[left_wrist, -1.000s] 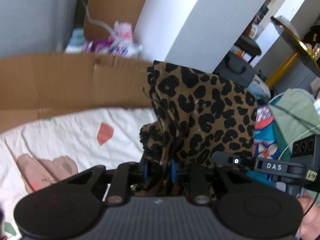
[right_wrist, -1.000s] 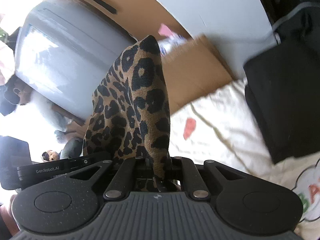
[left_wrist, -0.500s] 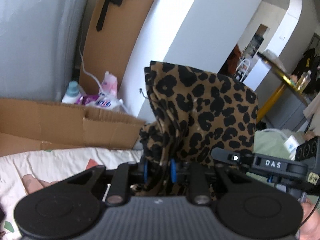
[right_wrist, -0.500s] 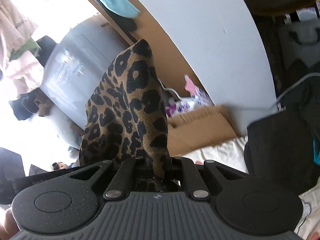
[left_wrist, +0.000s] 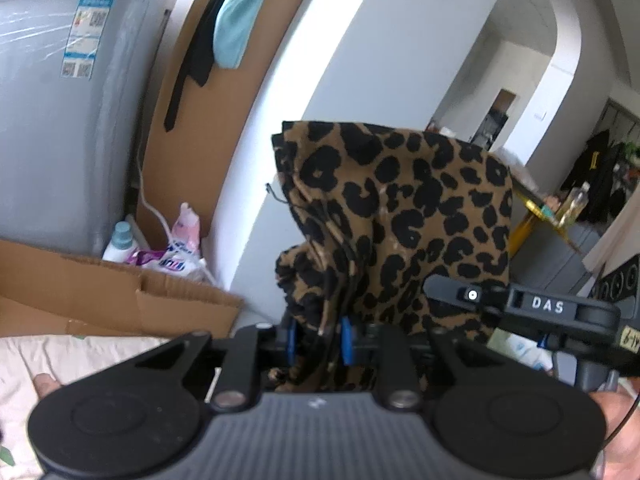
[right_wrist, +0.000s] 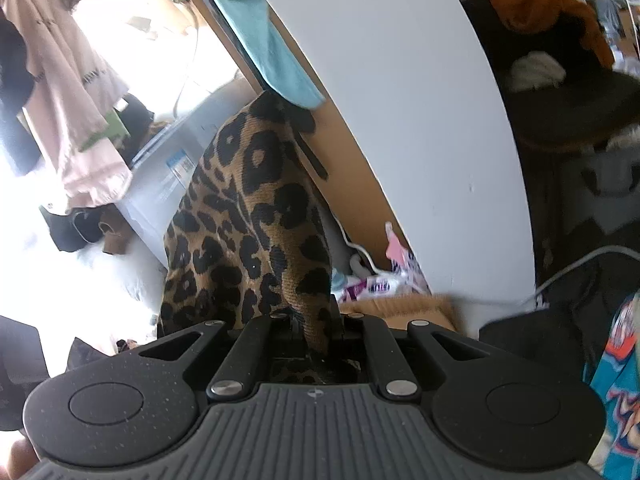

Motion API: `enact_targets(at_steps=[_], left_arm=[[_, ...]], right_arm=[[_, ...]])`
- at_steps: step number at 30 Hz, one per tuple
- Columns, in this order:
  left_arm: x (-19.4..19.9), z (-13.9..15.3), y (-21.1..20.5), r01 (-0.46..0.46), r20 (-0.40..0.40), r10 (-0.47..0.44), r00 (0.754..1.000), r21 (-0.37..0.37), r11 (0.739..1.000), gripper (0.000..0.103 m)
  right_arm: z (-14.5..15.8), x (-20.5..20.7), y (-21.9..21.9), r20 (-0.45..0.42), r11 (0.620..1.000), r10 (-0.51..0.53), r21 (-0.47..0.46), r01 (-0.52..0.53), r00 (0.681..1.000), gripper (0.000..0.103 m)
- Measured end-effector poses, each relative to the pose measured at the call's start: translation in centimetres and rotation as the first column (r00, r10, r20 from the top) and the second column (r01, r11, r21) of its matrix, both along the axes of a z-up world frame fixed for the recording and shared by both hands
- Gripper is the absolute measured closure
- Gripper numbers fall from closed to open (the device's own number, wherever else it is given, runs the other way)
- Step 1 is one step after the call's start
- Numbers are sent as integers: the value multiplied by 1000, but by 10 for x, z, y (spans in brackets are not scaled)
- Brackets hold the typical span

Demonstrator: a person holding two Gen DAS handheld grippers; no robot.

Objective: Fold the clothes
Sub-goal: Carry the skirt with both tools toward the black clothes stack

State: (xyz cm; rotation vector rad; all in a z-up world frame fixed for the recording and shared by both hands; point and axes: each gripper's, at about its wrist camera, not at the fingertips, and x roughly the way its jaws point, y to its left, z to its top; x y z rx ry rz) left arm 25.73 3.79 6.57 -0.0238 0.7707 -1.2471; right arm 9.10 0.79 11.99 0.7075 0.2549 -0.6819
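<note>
The leopard-print garment (left_wrist: 404, 216) is tan knit cloth scattered with black blotches, bunched into vertical folds and a thick hem. It hangs in the air above the bedsheet (left_wrist: 80, 360), in front of a white pillar (left_wrist: 304, 92). The left gripper (left_wrist: 316, 340) is clamped on a gathered wad of it between blue pads; the right gripper (right_wrist: 316, 332) pinches a thin edge, jaws nearly together.
</note>
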Motion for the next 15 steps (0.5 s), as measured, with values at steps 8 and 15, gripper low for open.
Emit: enact_targets(at_steps=[8, 15], left_arm=[[-27, 8, -11, -3, -46, 1, 999, -31, 1000, 81], [-53, -6, -22, 17, -39, -18, 999, -4, 1000, 81]], right_arm=[[61, -24, -6, -76, 997, 26, -64, -31, 997, 98], [53, -53, -5, -102, 995, 24, -93, -33, 995, 98]])
